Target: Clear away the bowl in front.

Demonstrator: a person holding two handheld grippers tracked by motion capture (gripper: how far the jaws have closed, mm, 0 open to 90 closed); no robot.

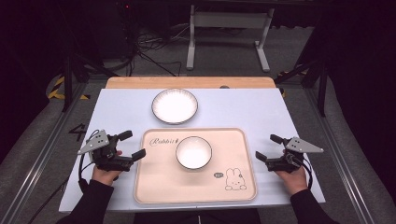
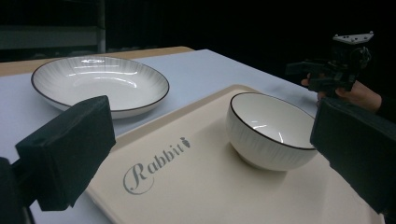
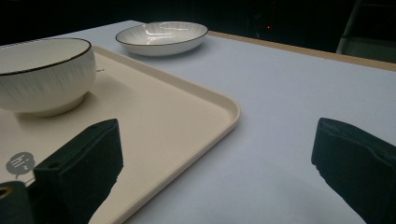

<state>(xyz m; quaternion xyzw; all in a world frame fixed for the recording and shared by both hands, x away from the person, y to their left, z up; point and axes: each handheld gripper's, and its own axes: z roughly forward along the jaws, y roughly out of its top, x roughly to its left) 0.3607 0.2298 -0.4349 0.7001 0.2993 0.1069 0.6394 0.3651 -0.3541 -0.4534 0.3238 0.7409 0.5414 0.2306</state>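
Left gripper (image 1: 131, 144): jaws spread wide, empty, just left of the tray.
Right gripper (image 1: 269, 147): jaws apart, gripping nothing, just right of the tray.
Tray (image 1: 154, 186): cream, holds one bowl; printed "Rabbit" and a rabbit drawing.
Bowl (image 1: 194, 152): white, dark rim, upright near the tray's middle, empty.
Plate (image 1: 174, 106): white, empty, on the table (image 1: 243, 109) beyond the tray.
Cut off: tray's near edge in both gripper views.

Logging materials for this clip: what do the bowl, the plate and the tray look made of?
Bowl: likely glazed ceramic, glossy white with sharp highlights, dark rim, ribbed outside. Plate: same look, shiny glaze with fine radial lines and a dark rim. Tray: probably plastic or melamine, matte beige with printed lettering and a rabbit drawing; cannot be sure.
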